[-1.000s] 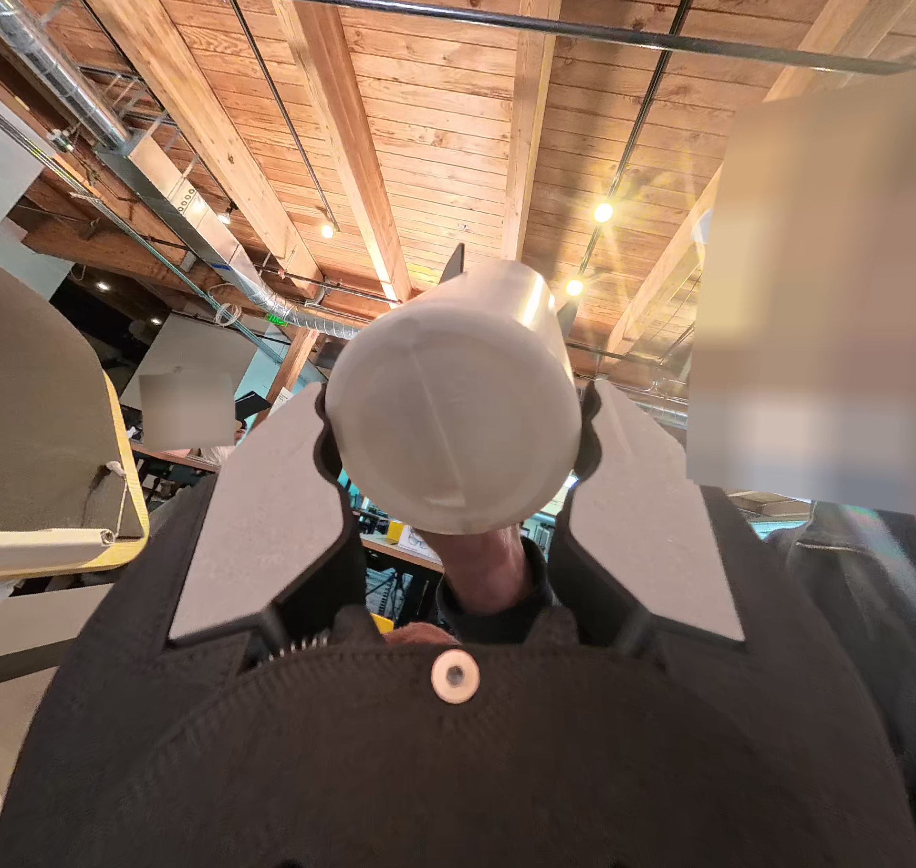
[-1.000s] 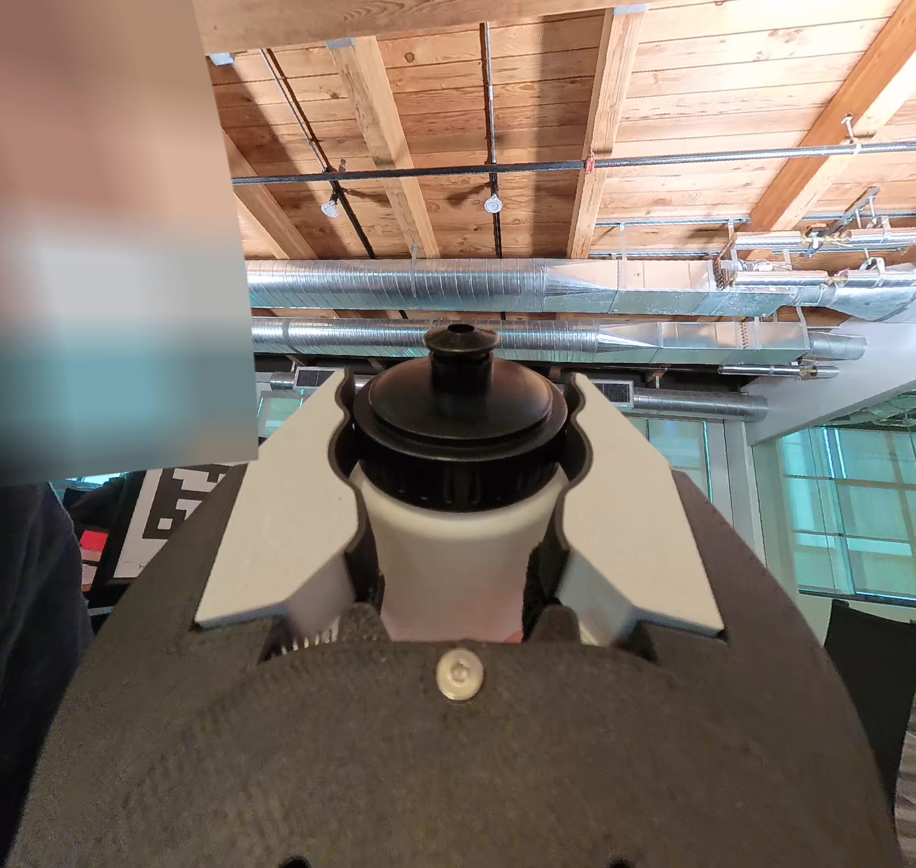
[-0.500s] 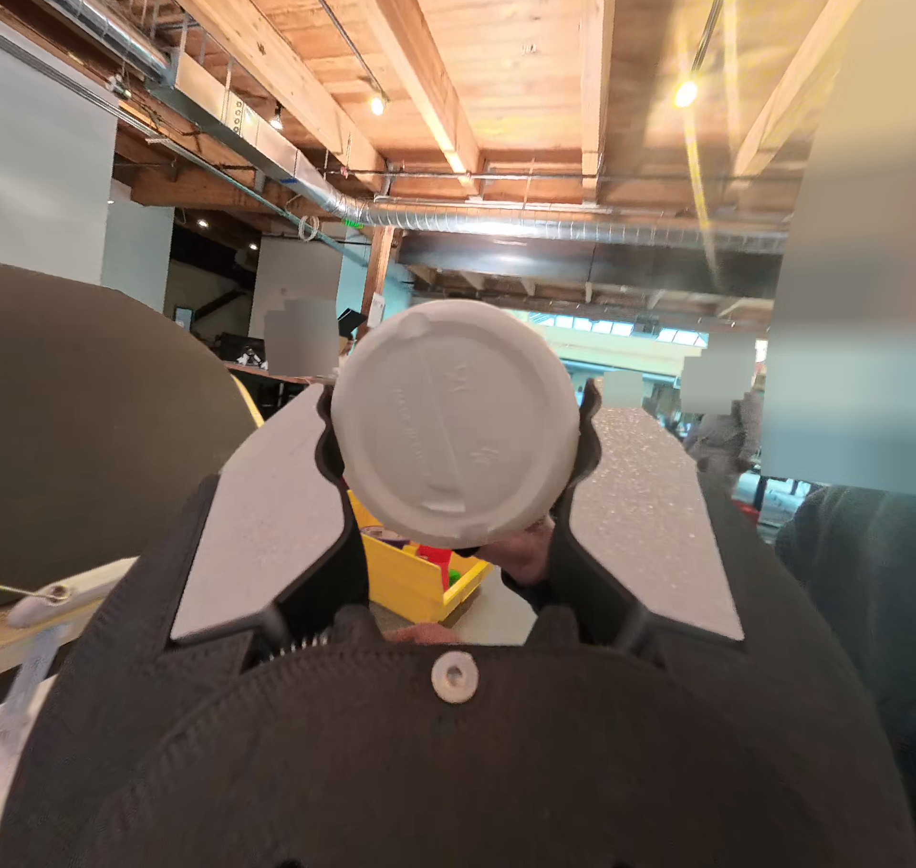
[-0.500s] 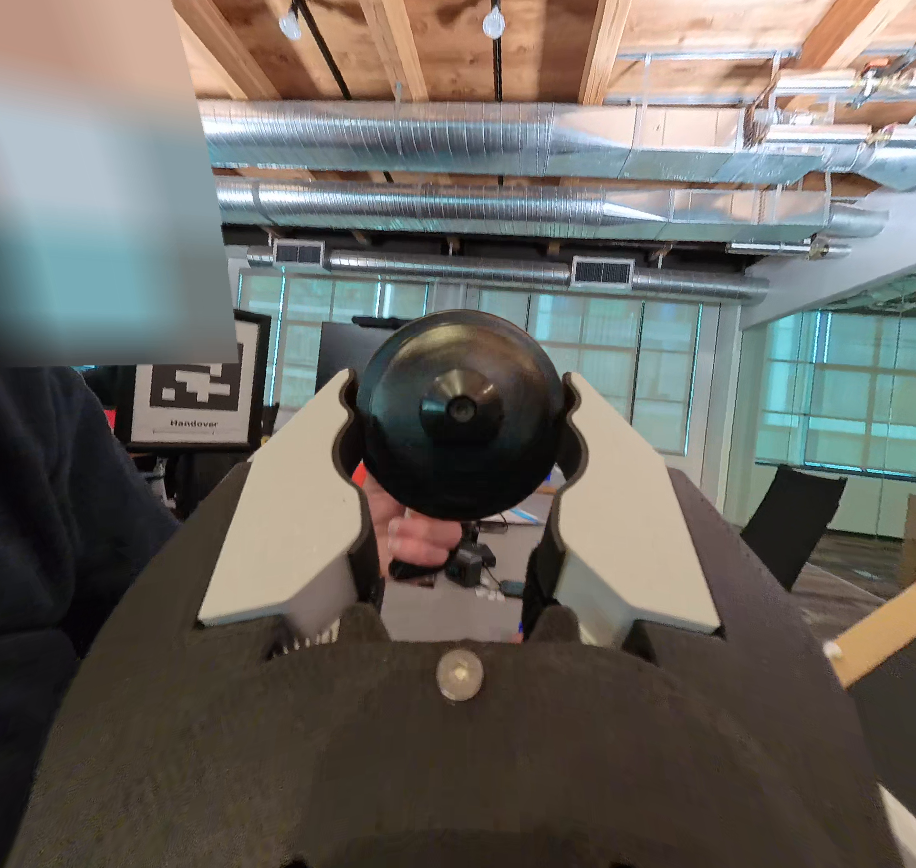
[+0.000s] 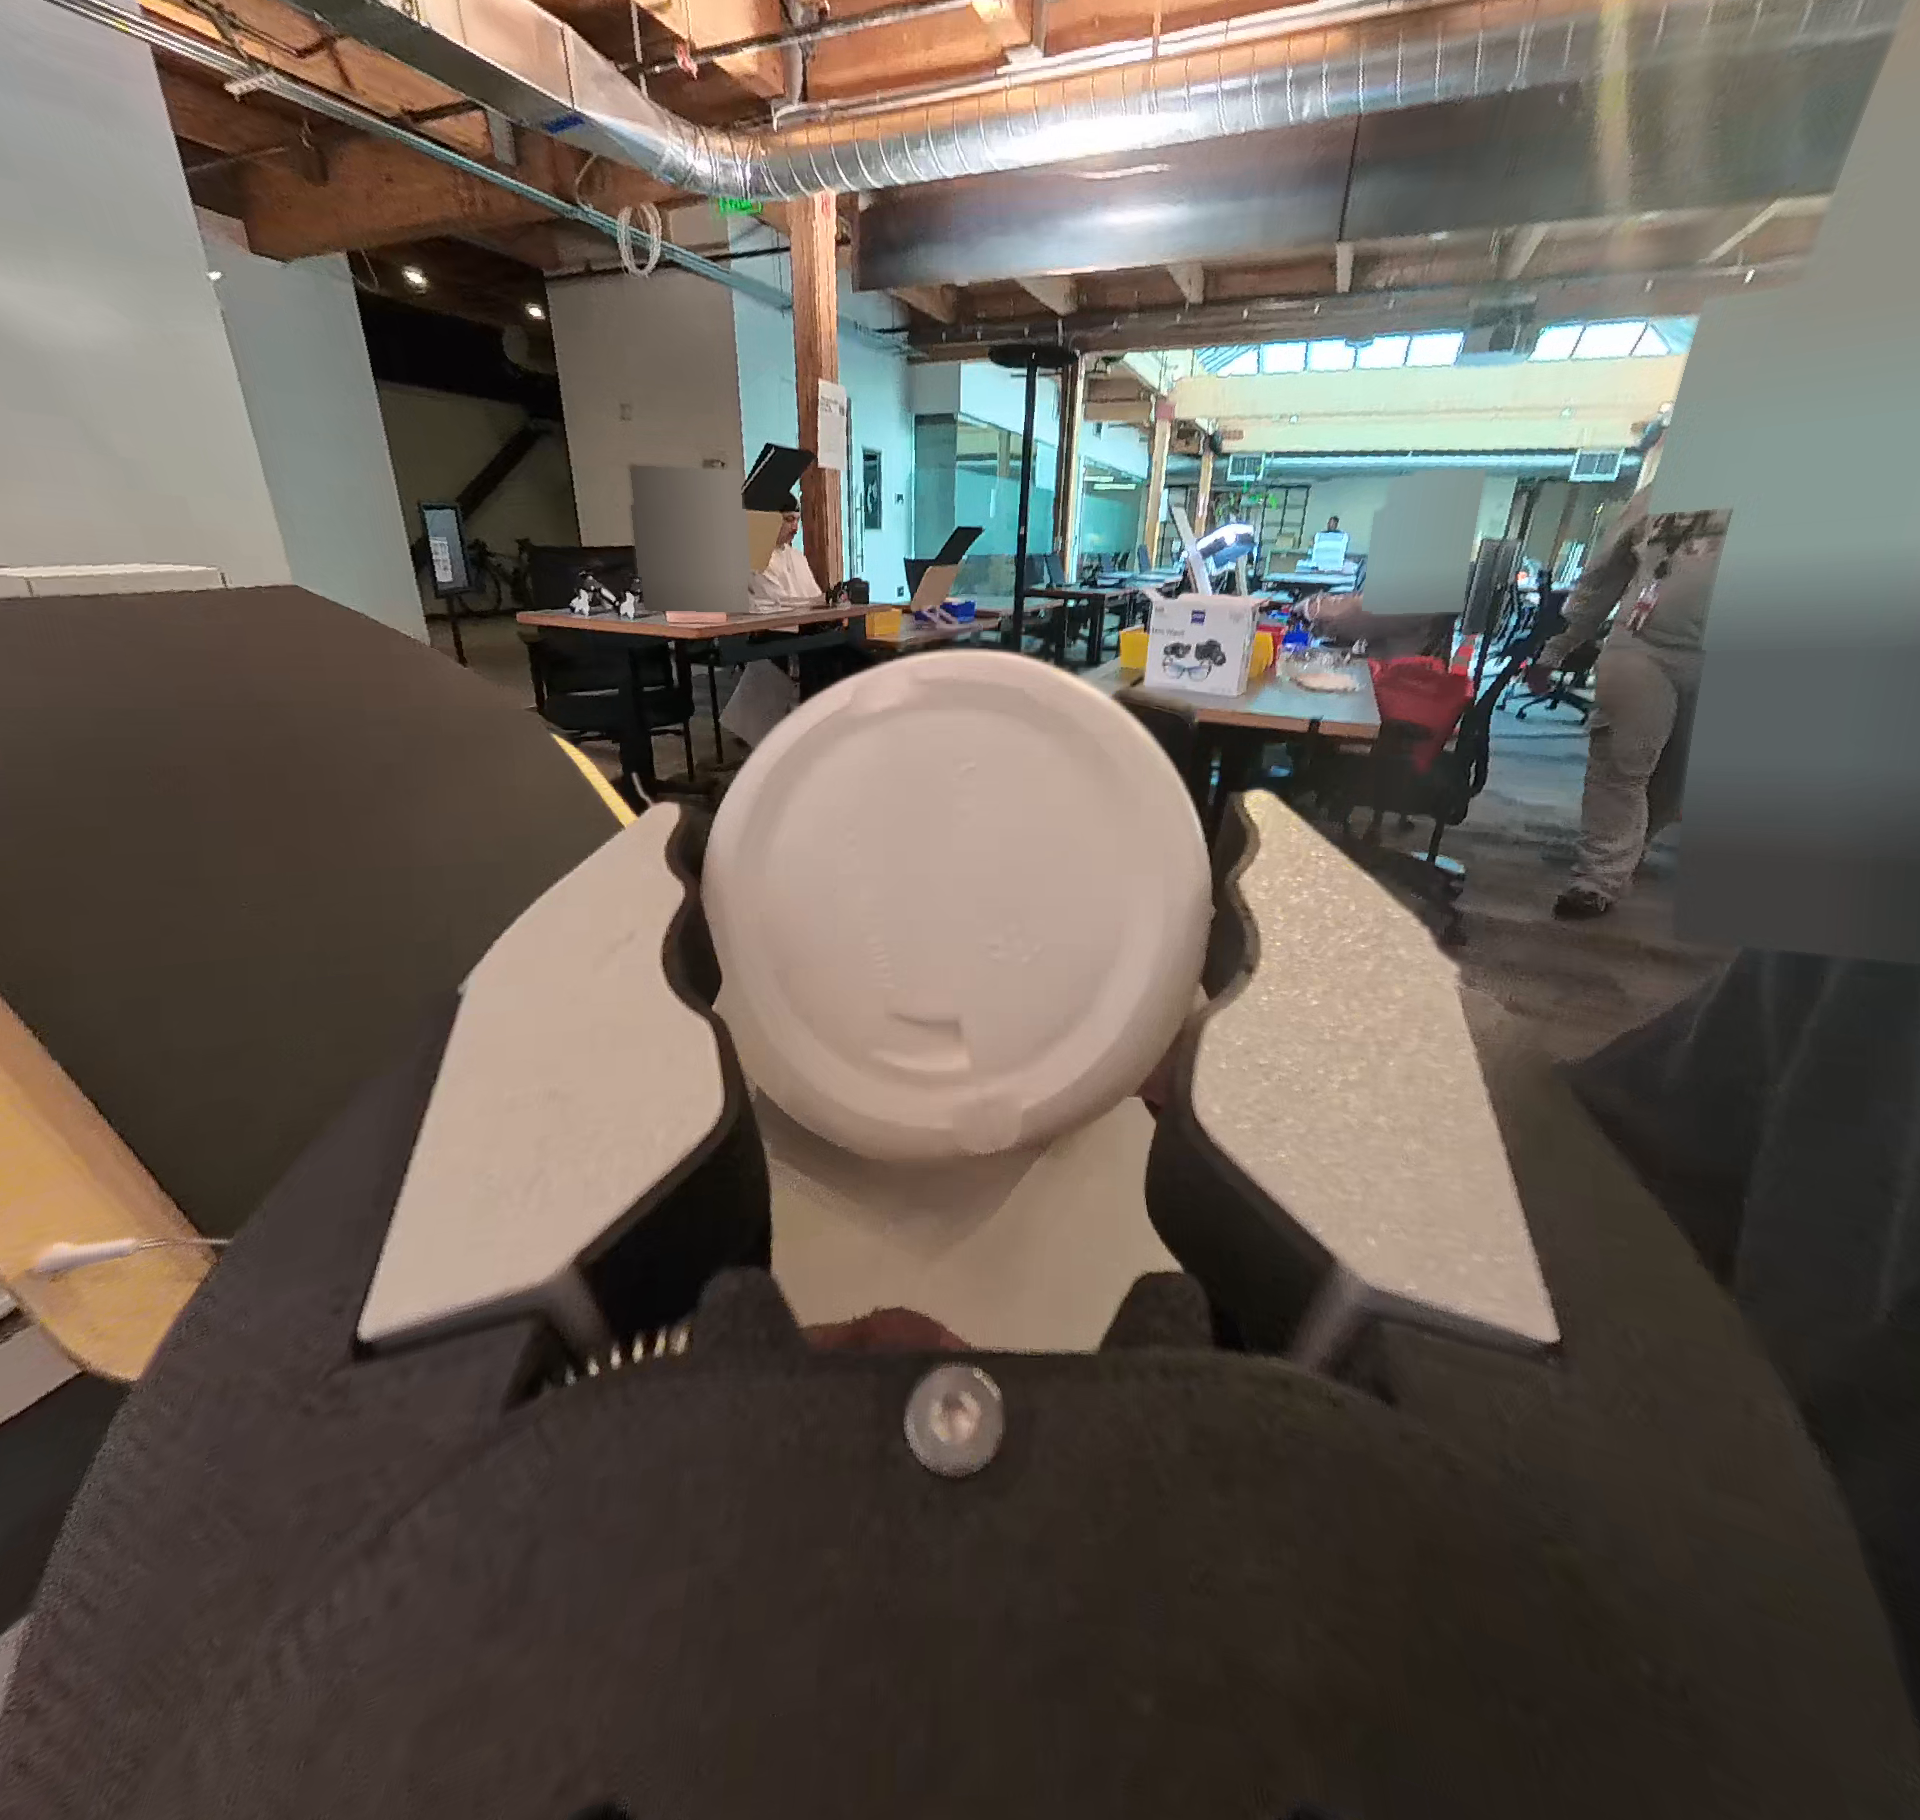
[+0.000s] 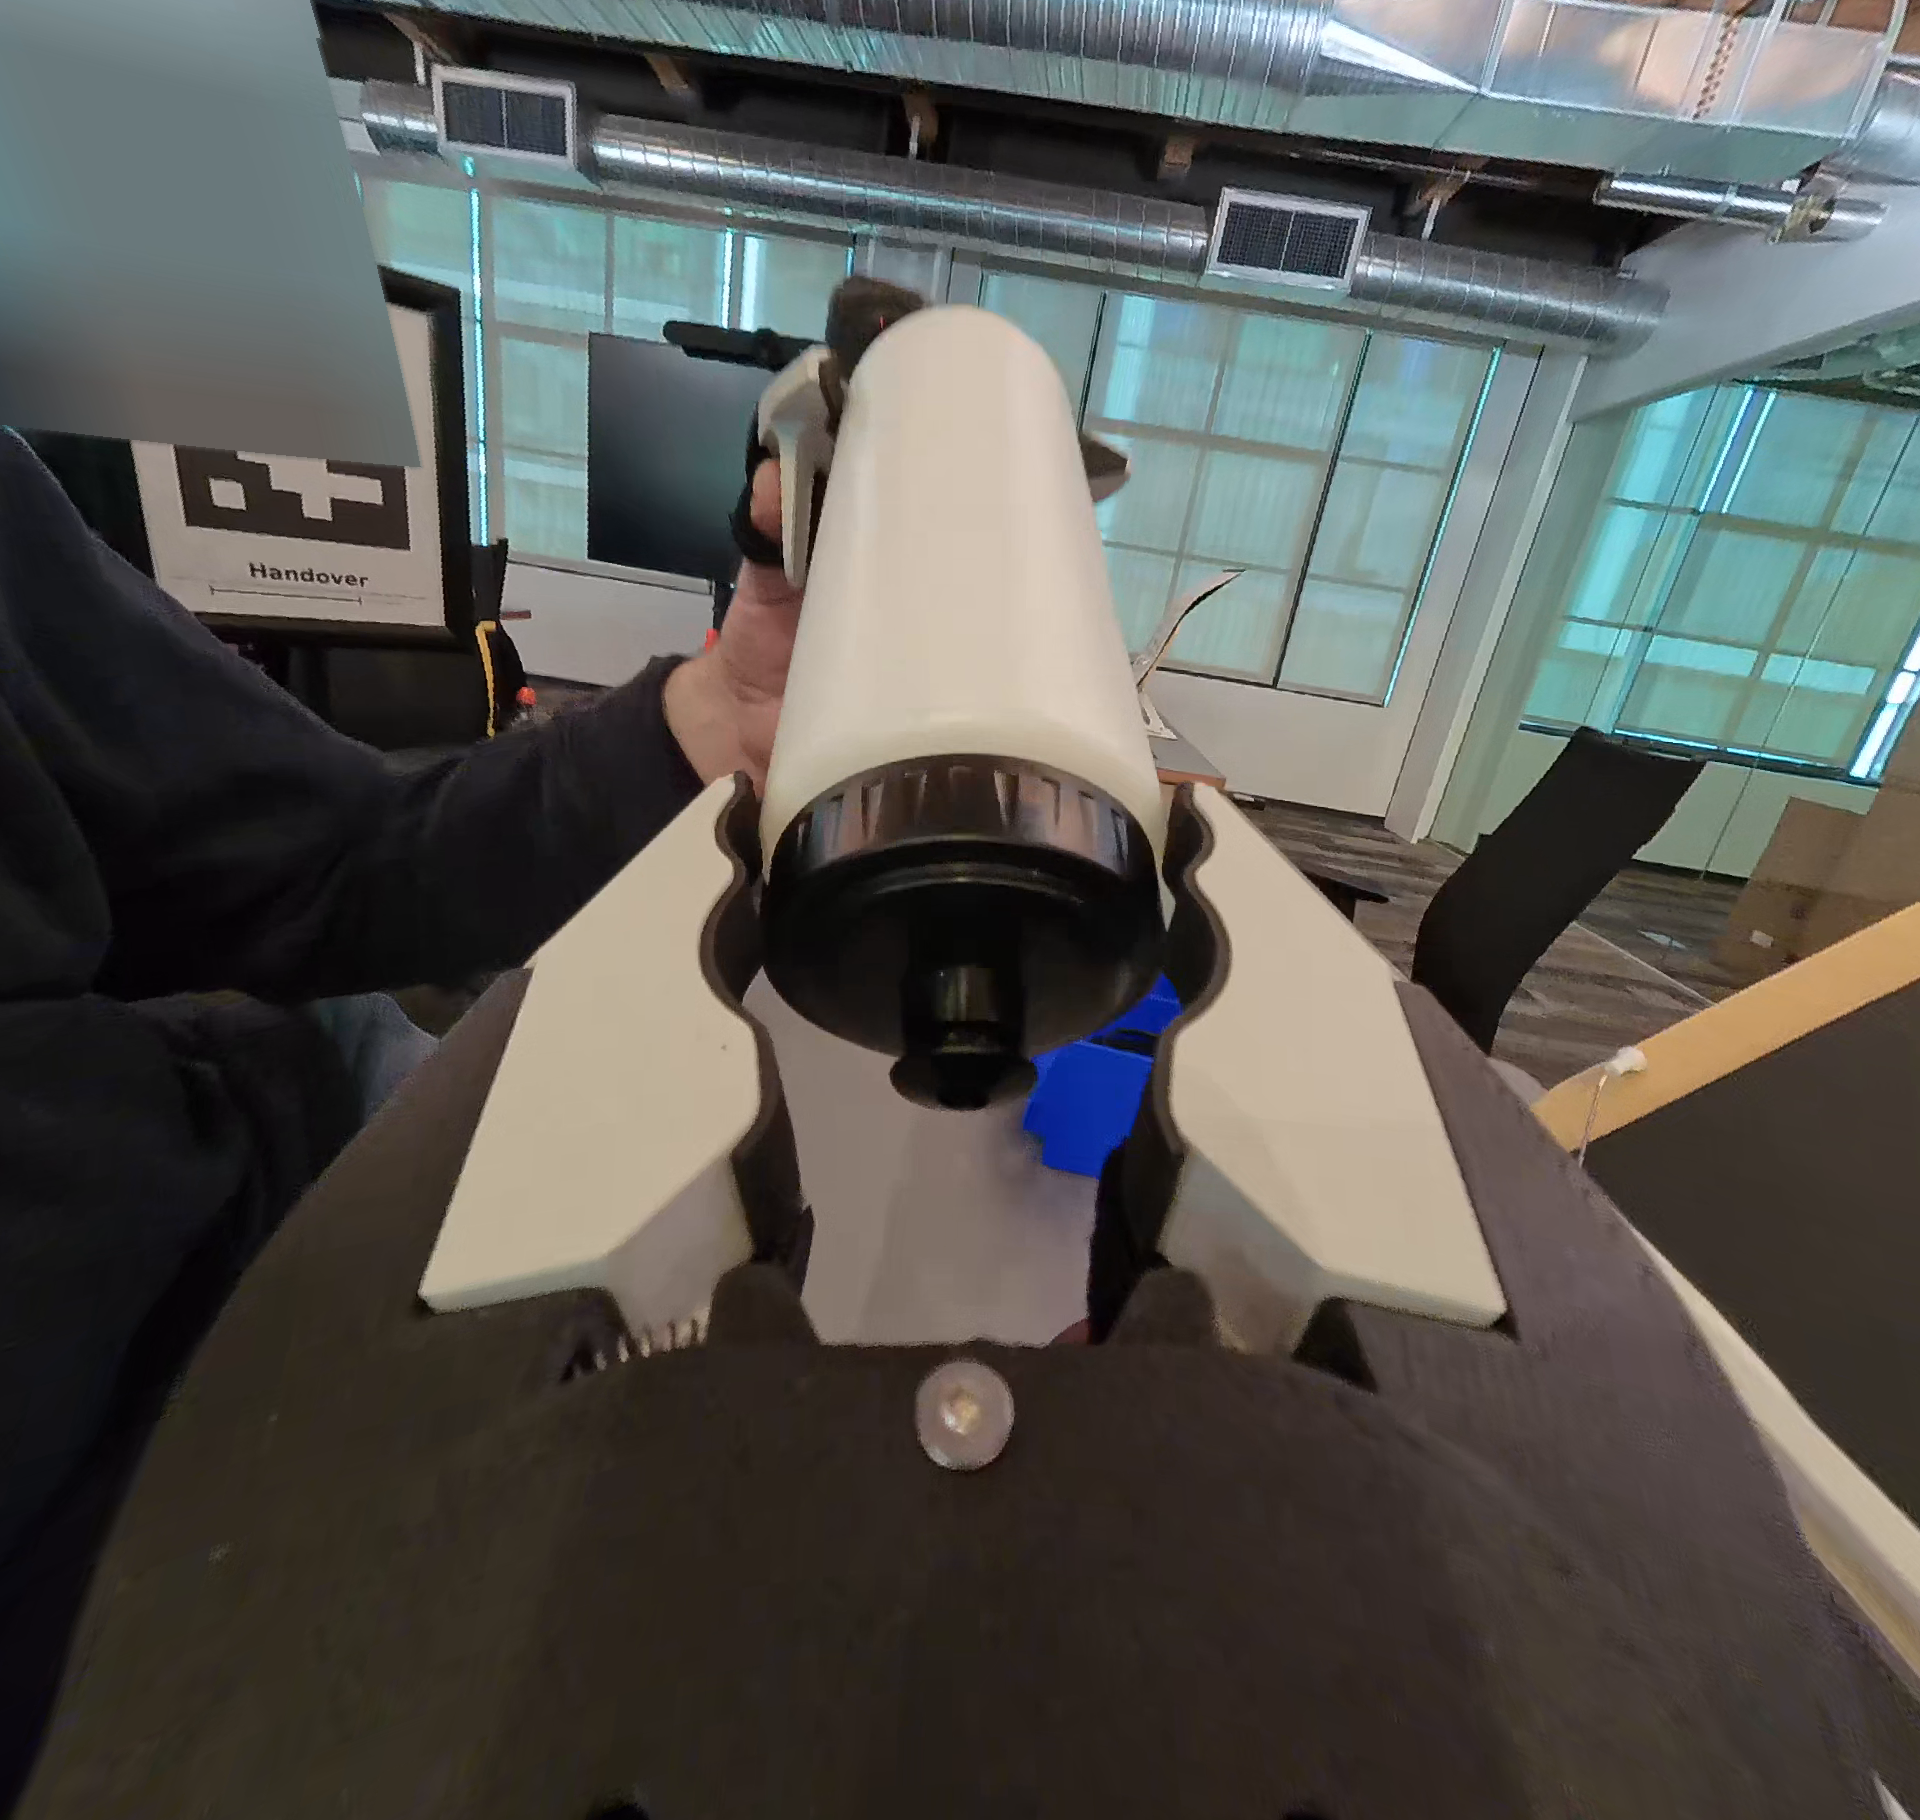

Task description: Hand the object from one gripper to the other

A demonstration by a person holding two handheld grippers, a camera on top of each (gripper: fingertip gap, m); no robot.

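Observation:
A white bottle [image 5: 956, 918] with a black screw cap [image 6: 956, 918] hangs in the air between my two grippers. The left wrist view shows its round base end-on. My left gripper [image 5: 956, 809] is shut on that base end. My right gripper [image 6: 961, 799] is shut on the cap end, and the bottle body [image 6: 956, 544] points away and upward from it. At the bottle's far end in the right wrist view, the left gripper's fingers [image 6: 798, 461] clasp the bottle, with a hand behind them.
A white tabletop [image 6: 935, 1230] with a blue bin [image 6: 1091, 1095] lies below. A black board with a wooden edge [image 5: 260, 835] stands at the left. A dark sleeve [image 6: 312, 835] crosses the left. Desks [image 5: 1247, 700], a black chair [image 6: 1538, 887] and people are farther off. My hands' fingertips stand some 12 cm from each other.
Both views have tipped down from the ceiling to room level. The bottle has swung from standing across the right fingers to pointing along them. Both grippers have stayed closed on it.

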